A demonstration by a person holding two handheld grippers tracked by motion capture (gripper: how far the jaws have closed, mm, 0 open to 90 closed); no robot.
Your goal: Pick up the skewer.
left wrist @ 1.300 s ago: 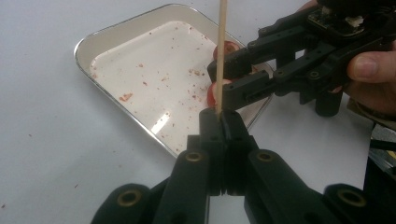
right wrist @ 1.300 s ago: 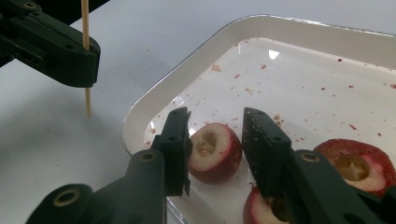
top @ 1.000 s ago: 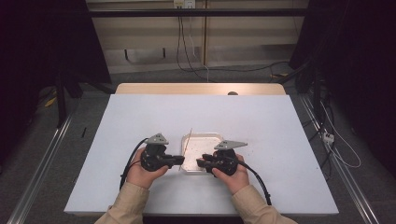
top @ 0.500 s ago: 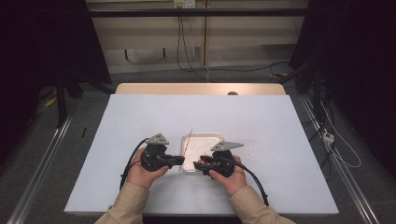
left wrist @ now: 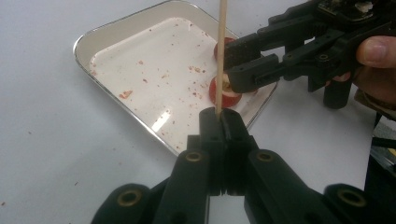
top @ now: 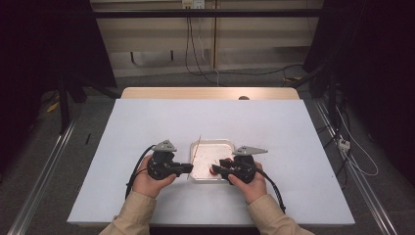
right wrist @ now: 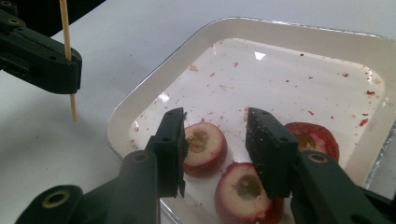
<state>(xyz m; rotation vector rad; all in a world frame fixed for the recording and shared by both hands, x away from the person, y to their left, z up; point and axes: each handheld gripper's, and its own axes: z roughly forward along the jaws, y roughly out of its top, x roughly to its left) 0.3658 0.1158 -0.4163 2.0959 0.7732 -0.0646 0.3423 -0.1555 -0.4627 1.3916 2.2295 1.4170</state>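
A white tray (top: 214,143) holds three red-skinned fruit slices with pale, cored centres. In the right gripper view my right gripper (right wrist: 215,140) is open, its jaws on either side of one slice (right wrist: 205,144); a second slice (right wrist: 245,189) lies just below and a third (right wrist: 317,137) sits behind the right jaw. My left gripper (left wrist: 219,116) is shut on a thin wooden skewer (left wrist: 221,56) that stands upright beside the tray's near left corner. In the high view the left gripper (top: 188,169) and right gripper (top: 215,170) face each other at the tray's front edge.
The tray (right wrist: 289,28) is speckled with red crumbs and sits on a white table (top: 293,127). Cables trail from both grippers toward the person. A small dark object (top: 243,98) lies at the table's far edge.
My right gripper has shifted slightly back and forth over the tray's near edge, staying open. The left gripper and its skewer have hardly moved.
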